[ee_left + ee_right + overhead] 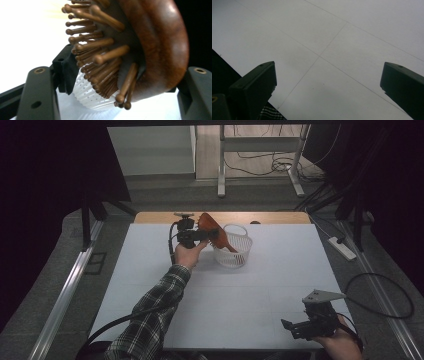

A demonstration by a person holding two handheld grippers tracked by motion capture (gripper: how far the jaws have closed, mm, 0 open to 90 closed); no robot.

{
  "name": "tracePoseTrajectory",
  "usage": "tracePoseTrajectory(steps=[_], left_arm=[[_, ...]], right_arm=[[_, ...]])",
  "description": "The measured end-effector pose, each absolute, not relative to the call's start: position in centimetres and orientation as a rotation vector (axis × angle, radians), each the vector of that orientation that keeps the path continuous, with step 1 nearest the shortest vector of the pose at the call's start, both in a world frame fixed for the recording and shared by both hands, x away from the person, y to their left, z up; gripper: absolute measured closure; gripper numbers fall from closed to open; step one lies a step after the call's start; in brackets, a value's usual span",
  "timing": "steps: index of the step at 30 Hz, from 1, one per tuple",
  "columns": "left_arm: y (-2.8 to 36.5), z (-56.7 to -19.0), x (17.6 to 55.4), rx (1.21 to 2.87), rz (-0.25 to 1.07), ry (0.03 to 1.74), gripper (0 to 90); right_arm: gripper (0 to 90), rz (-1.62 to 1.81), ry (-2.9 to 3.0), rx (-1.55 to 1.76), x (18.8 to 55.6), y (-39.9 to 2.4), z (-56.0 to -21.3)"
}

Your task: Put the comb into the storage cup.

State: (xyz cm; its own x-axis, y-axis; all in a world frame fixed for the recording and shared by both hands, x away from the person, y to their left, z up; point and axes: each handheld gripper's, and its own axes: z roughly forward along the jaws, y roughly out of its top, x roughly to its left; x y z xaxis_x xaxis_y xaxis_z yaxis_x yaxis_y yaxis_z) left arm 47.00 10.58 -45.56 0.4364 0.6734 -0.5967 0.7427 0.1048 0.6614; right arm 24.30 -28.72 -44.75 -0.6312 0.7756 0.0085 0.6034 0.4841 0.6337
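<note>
Work in hand: placing the hairbrush (214, 231) into the white basket (239, 251) at the far middle of the bench (260, 285).
Left tool (216, 234): at the basket's left rim; my left hand (187, 252) carries it.
Left tool state: jaws apart around the brush head (150, 47); no clamping visible, the bristle side stands off its jaw.
Hairbrush position: head between my left jaws, handle slanting down into the basket.
Long axis: upper left to lower right, tipping over the rim.
Key relation: the basket lies directly beyond and below my left tool.
Right tool (296, 327): near right bench edge, jaws wide apart, holding nothing, well apart from the basket.
Nearer hand: left.
</note>
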Motion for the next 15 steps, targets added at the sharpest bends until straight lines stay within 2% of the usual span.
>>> tracePoseTrajectory(steps=[15], left_arm=[[10.32,-45.17,46.94,1.635,-0.026,1.249,13.7]], right_arm=[[0.9,0.881,2.456,1.167,24.29,-28.71,-44.73]])
